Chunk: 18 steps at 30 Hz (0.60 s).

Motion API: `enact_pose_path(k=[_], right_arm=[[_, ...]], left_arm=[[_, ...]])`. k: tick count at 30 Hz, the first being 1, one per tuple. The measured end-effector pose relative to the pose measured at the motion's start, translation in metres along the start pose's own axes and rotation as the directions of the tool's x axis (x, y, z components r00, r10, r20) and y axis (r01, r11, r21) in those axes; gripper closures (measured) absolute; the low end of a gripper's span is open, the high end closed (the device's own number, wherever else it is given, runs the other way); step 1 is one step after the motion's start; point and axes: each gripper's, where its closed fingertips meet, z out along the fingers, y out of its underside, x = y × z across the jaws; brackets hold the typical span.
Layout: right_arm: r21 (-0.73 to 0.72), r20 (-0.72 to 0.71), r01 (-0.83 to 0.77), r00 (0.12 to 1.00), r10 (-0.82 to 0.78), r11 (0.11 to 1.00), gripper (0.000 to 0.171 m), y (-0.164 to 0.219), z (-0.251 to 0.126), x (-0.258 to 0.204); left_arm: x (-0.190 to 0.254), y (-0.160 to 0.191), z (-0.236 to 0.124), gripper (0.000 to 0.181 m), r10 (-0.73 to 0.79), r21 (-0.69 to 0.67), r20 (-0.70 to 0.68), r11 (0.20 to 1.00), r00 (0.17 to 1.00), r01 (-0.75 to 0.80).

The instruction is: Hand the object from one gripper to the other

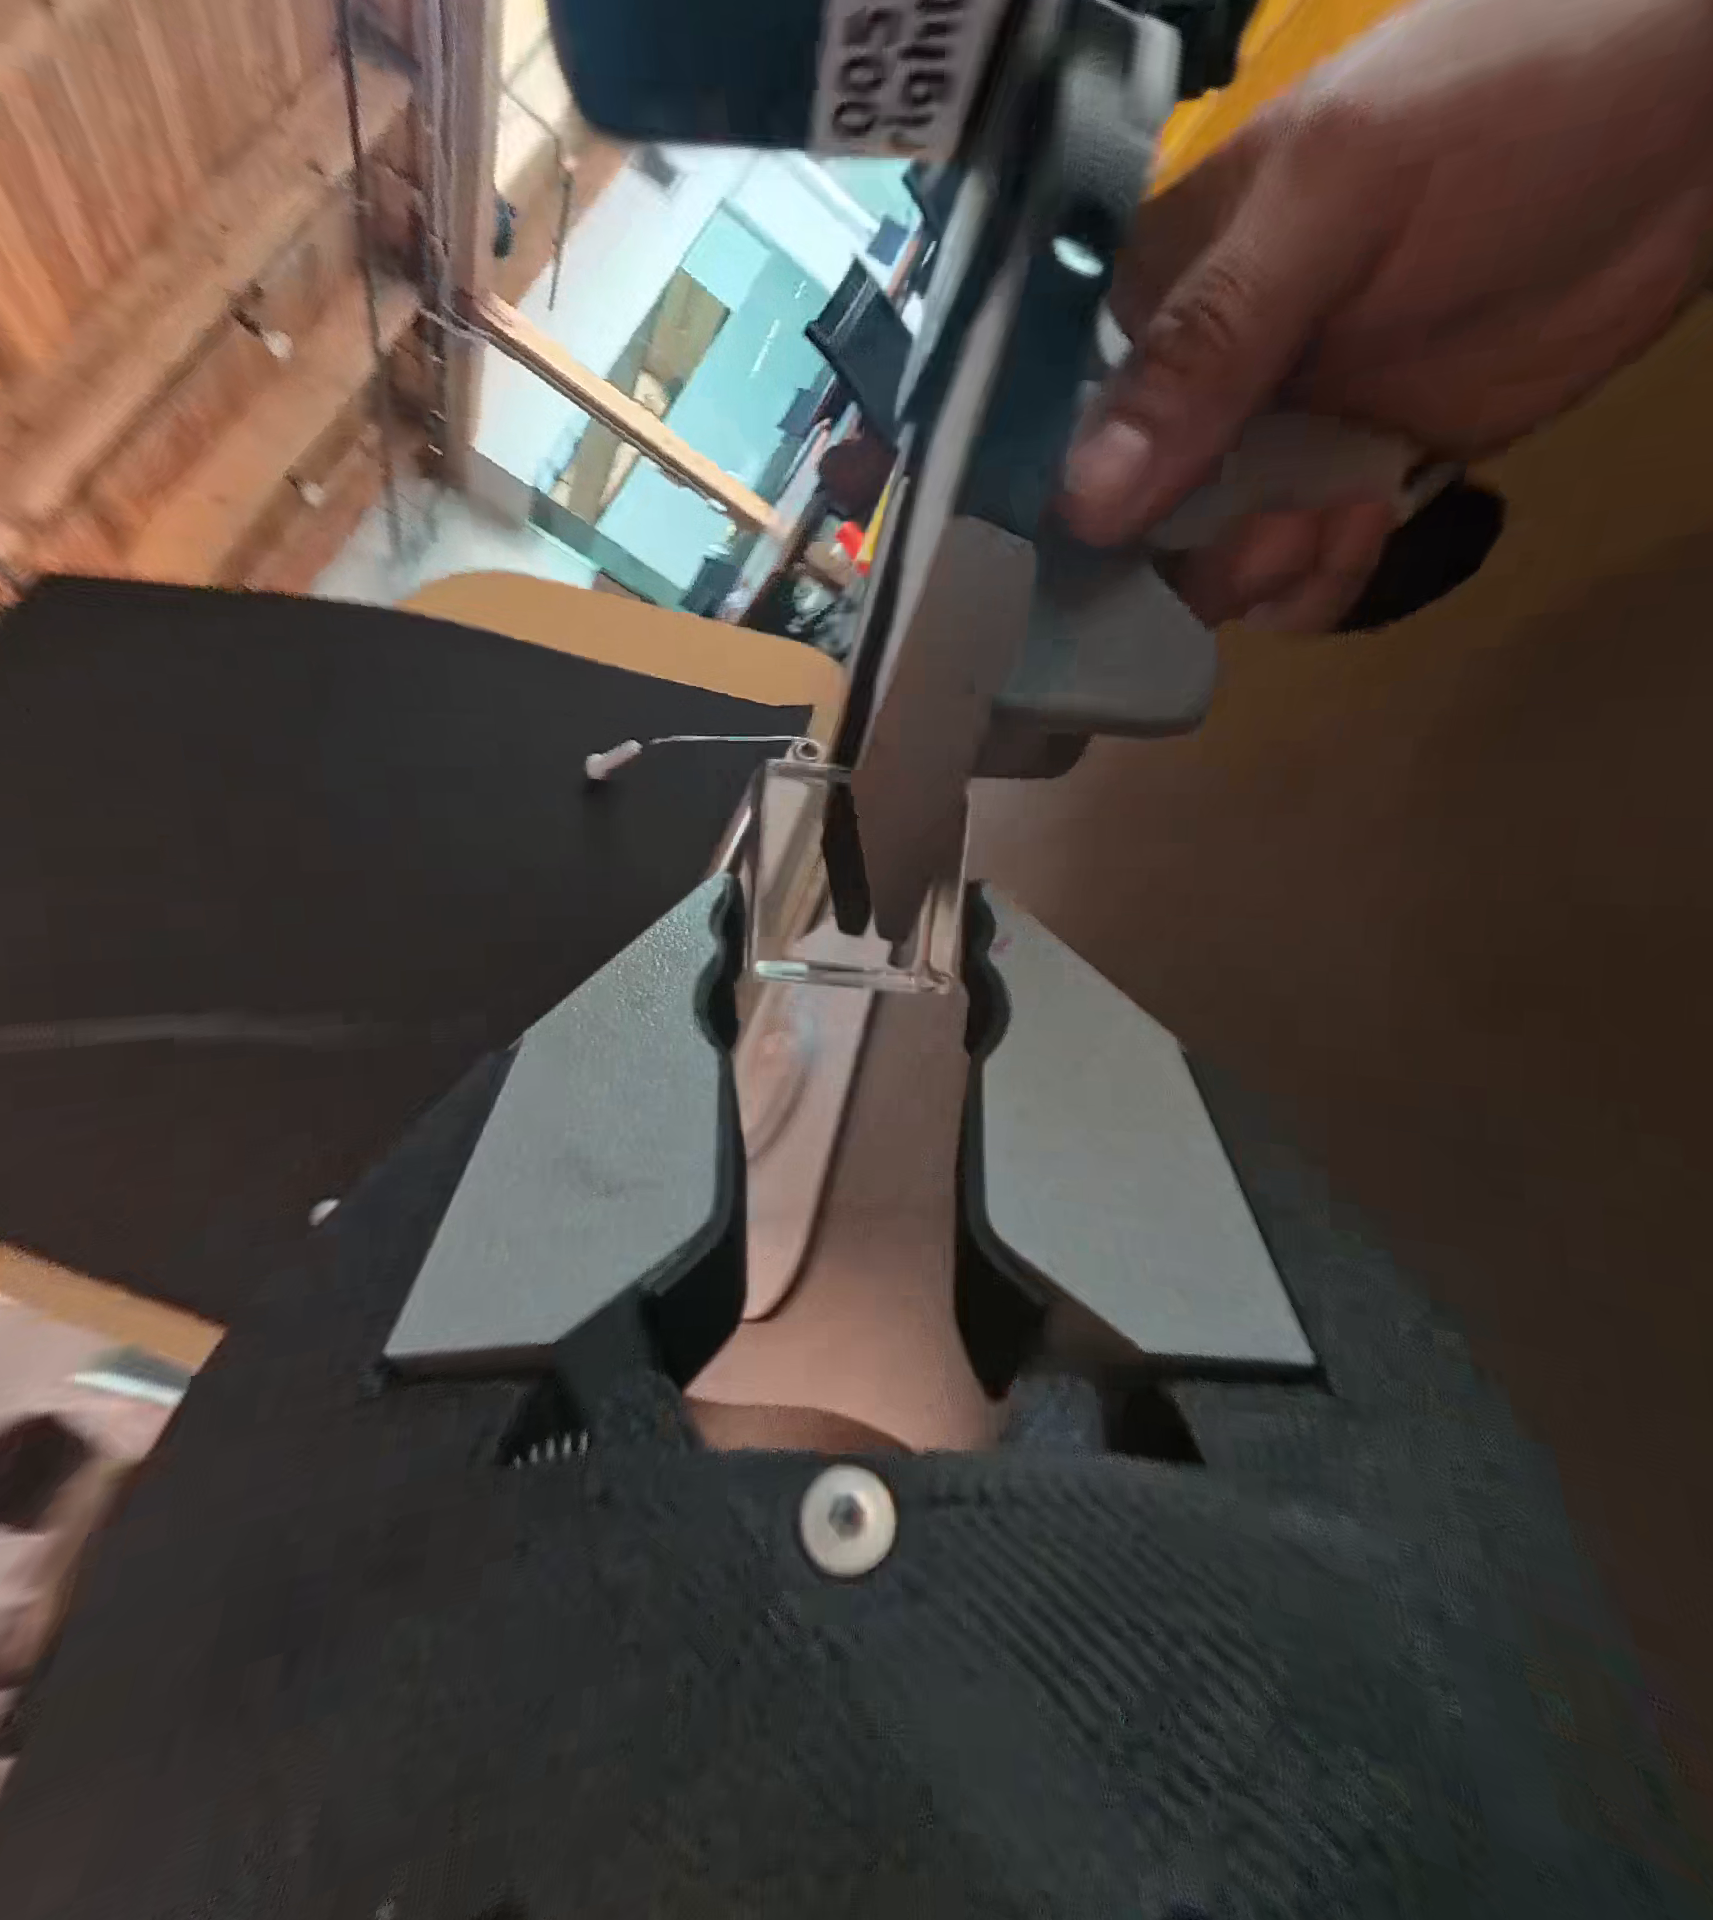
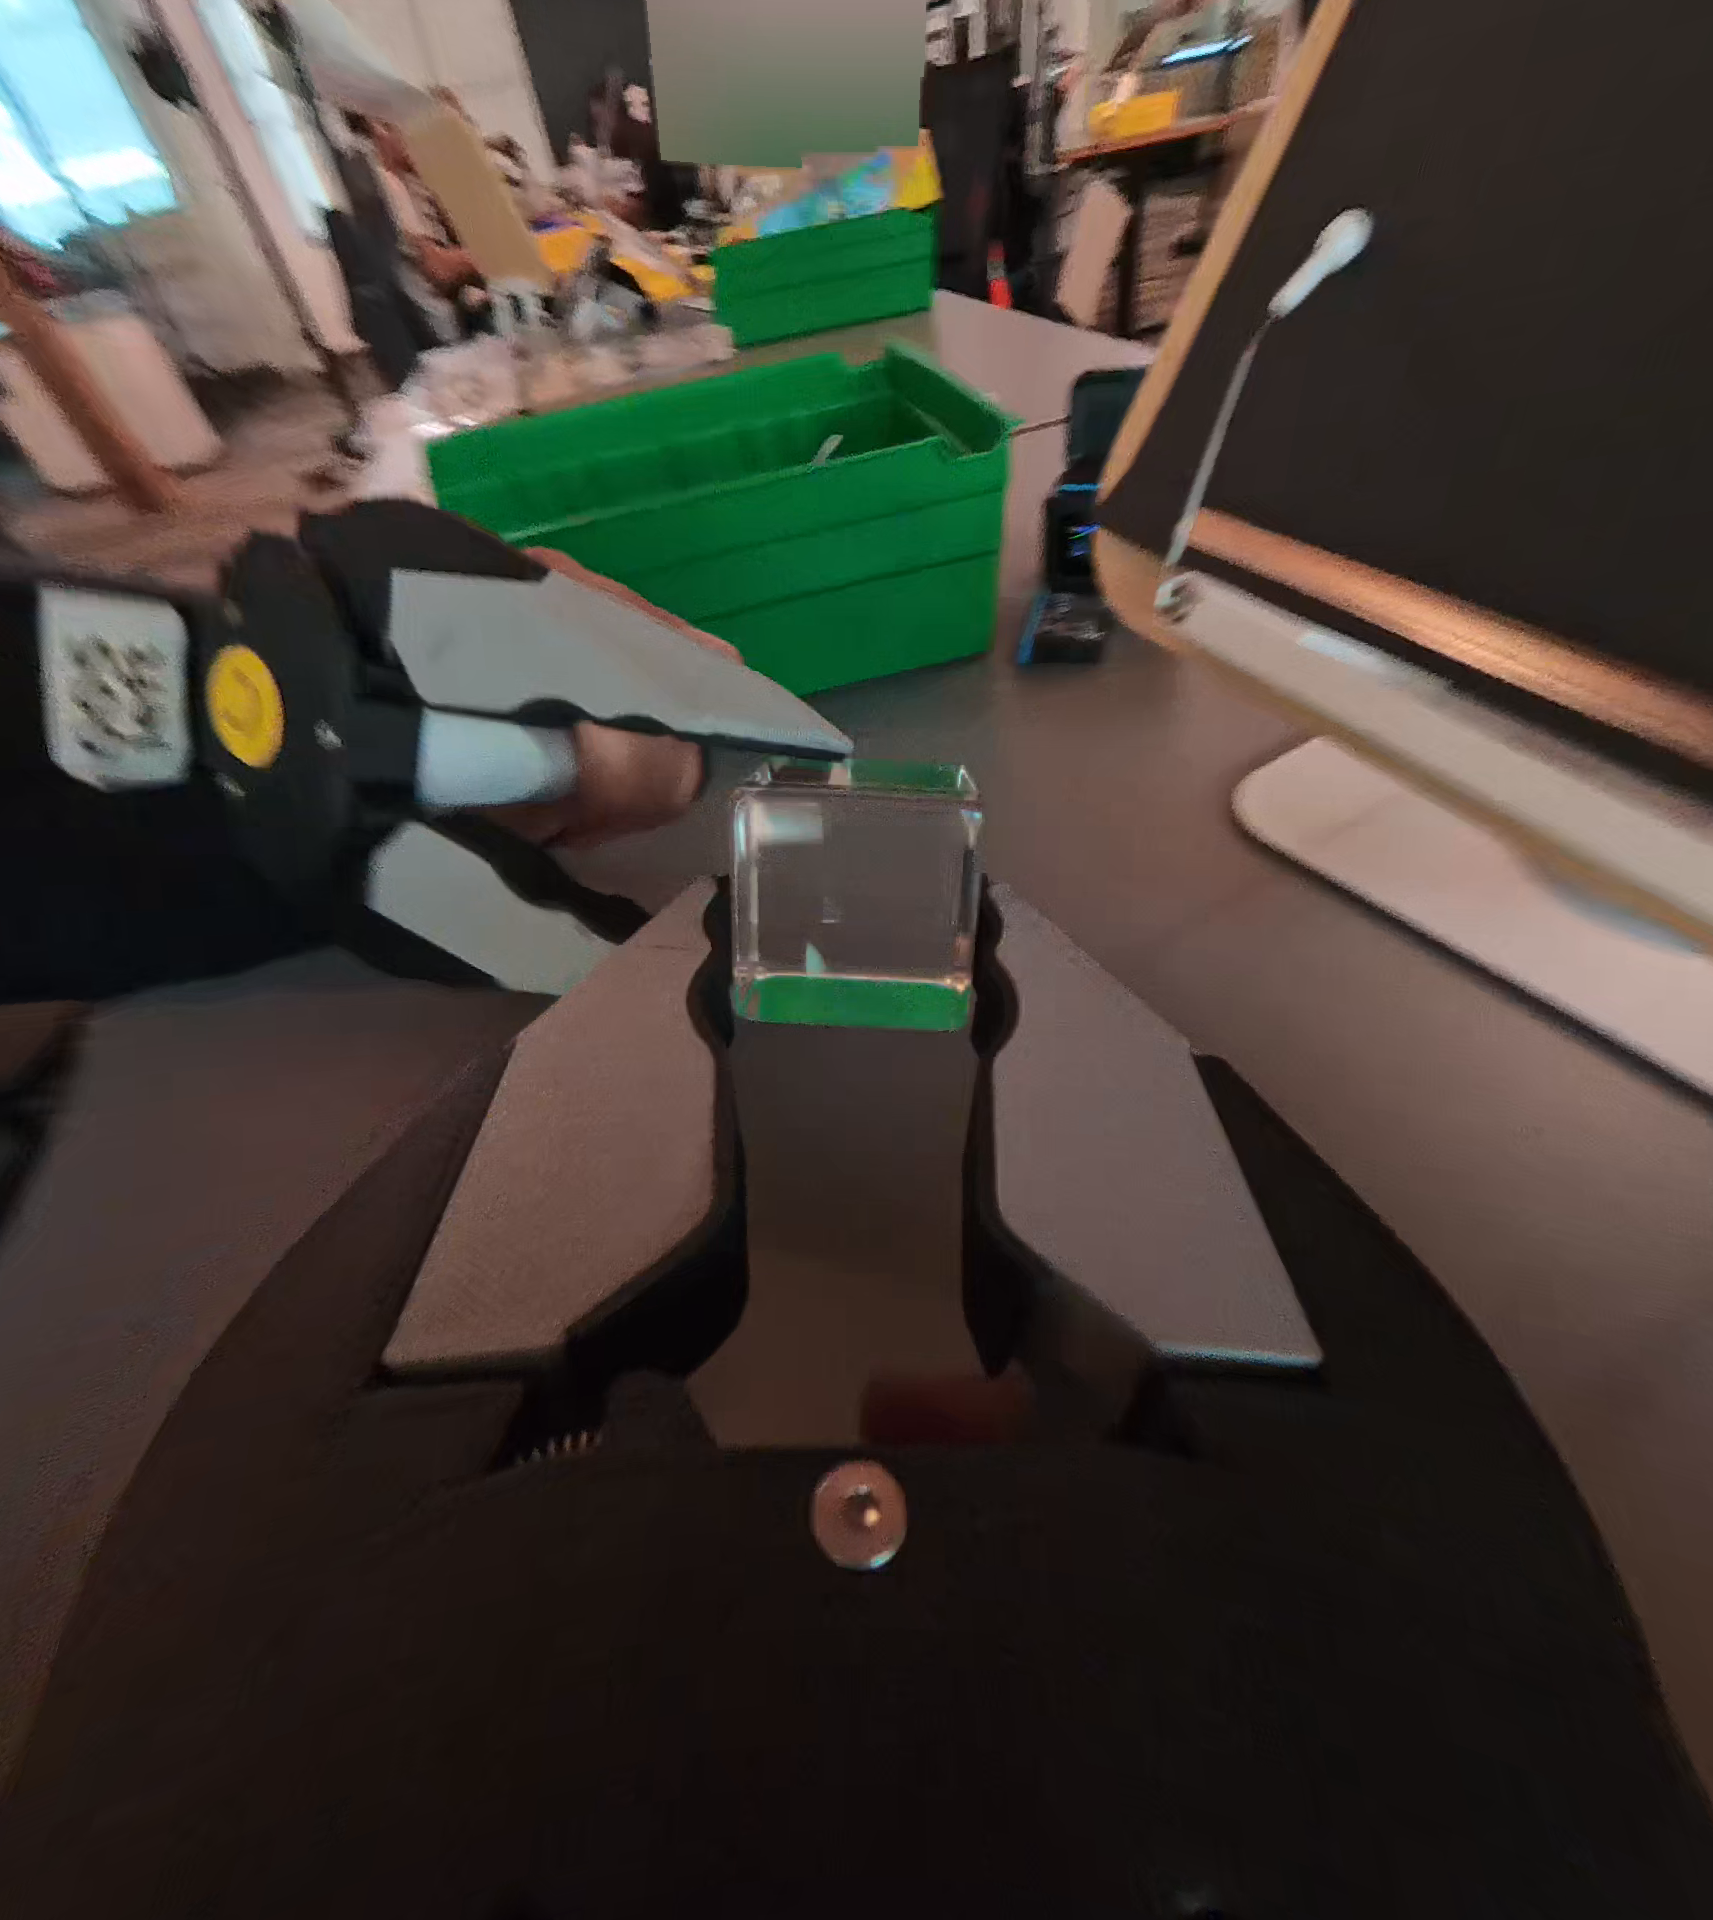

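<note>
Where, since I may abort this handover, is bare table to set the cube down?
Bare grey table lies between the green bin and the monitor's white foot, just beyond the clear cube. Leftward is crowded by the left gripper.

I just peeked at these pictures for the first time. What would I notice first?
Probably the clear glass-like cube in the middle, pinched between the tips of the right gripper. The left gripper is around it too, coming in from the left side of the right wrist view. Behind the cube sits a bright green bin on the grey table.
</note>
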Motion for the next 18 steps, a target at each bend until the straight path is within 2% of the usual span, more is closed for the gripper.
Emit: enact_pose_path(k=[3, 5, 6, 7, 9, 13, 15, 18], right_arm=[[-0.055, -0.226, 0.203, 0.951, -0.210, 0.978, 0.129, -0.005, -0.011, 0.023], [-0.164, -0.377, 0.397, 0.821, -0.429, 0.903, 0.129, -0.009, -0.020, 0.036], [-0.235, -0.418, 0.494, 0.726, -0.546, 0.837, 0.129, -0.011, -0.022, 0.038], [-0.296, -0.431, 0.569, 0.637, -0.639, 0.767, 0.129, -0.011, -0.022, 0.037], [-0.367, -0.410, 0.651, 0.528, -0.744, 0.664, 0.129, -0.008, -0.016, 0.029], [-0.412, -0.399, 0.759, 0.346, -0.849, 0.504, 0.129, -0.017, -0.009, 0.012], [-0.399, -0.400, 0.778, 0.328, -0.856, 0.485, 0.129, -0.021, -0.009, 0.005], [-0.340, -0.374, 0.809, 0.352, -0.858, 0.480, 0.127, -0.024, -0.008, -0.011]], left_arm=[[0.000, 0.000, -0.002, 0.132, -0.275, 0.014, -0.132, 0.960, 0.952, 0.279], [0.003, 0.006, -0.003, 0.128, -0.474, -0.056, -0.230, 0.879, 0.850, 0.474], [-0.004, 0.012, -0.001, 0.127, -0.568, -0.085, -0.213, 0.821, 0.795, 0.564], [-0.005, 0.013, 0.000, 0.126, -0.647, -0.102, -0.233, 0.759, 0.726, 0.643], [0.000, 0.010, -0.001, 0.127, -0.757, -0.148, -0.310, 0.636, 0.575, 0.757], [0.000, 0.014, 0.002, 0.117, -0.857, -0.195, -0.327, 0.474, 0.398, 0.859], [-0.002, 0.010, -0.001, 0.111, -0.884, -0.206, -0.371, 0.378, 0.285, 0.903], [-0.004, -0.003, -0.007, 0.107, -0.870, -0.229, -0.482, 0.240, 0.105, 0.943]])
